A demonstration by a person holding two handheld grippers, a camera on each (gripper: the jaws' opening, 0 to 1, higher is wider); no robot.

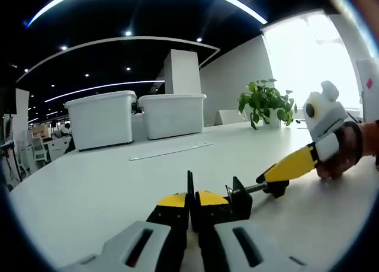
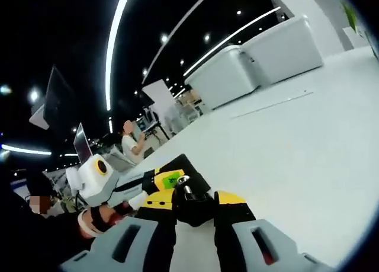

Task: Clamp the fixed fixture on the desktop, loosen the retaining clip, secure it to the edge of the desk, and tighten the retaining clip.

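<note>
The white desktop (image 1: 89, 189) spreads wide across the middle of the left gripper view, bare over most of its left and centre, and its near edge curves off into the dark at the lower left of the frame. Along its far side, in the upper middle, two white storage bins (image 1: 102, 119) stand side by side, with a flat pale strip (image 1: 170, 151) lying on the surface in front of them and a potted plant (image 1: 266, 101) at the upper right by the bright window. At the bottom centre the left gripper (image 1: 190, 208) has its jaws drawn almost together on a thin black upright plate of the clamp fixture (image 1: 240, 198), which sits on the desk just right of the jaws, with a metal screw rod running right into a black end piece. The right gripper (image 1: 278, 178), yellow-tipped, reaches in from the right edge and its tips are at that end piece; a hand (image 1: 343, 156) holds it. In the right gripper view the same gripper's jaws rise from the bottom centre, set apart on either side of the black body of the fixture with its metal screw head; whether they are pressing it I cannot tell. The other gripper comes in from the lower left, and the desk runs open toward the upper right.
</note>
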